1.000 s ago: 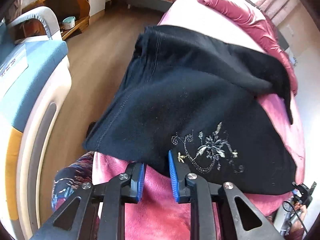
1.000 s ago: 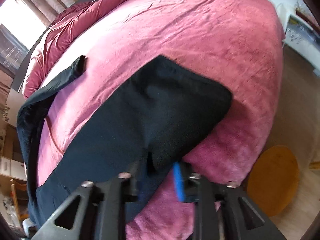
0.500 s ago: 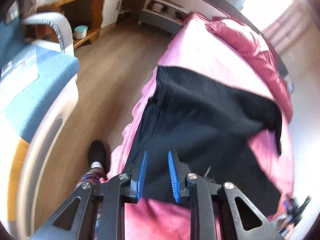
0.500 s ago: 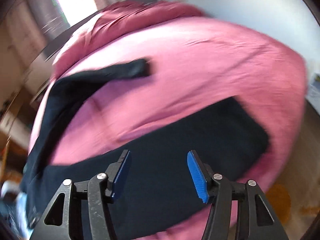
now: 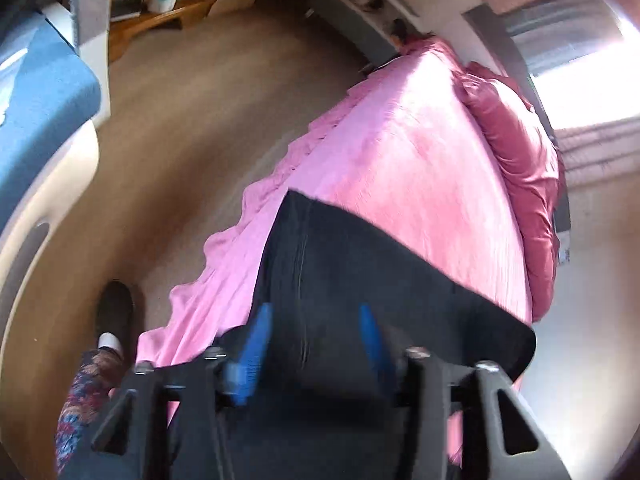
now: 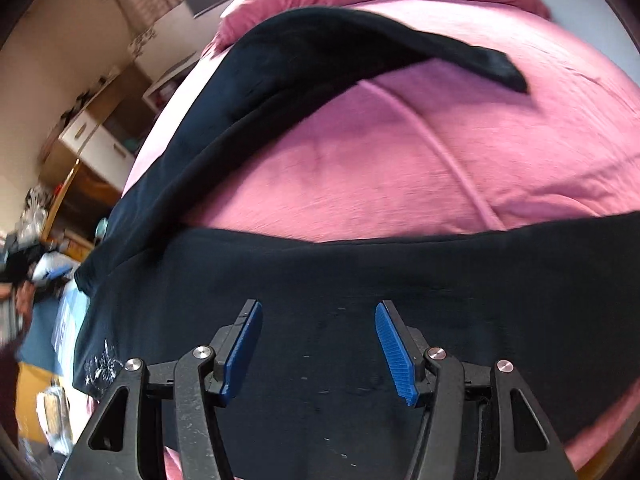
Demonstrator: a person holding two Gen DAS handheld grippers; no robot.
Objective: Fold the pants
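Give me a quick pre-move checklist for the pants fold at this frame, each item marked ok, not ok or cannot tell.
1. Left gripper free of cloth: ok, jaws have just been opening, nothing pinched.
2. Right gripper free of cloth: ok, jaws apart above the fabric.
3. Black pants fully on the pink bedspread: cannot tell, edges run out of view.
4. Legs laid together: not ok, the far leg splays away.
5. Fabric flat under the right gripper: ok.
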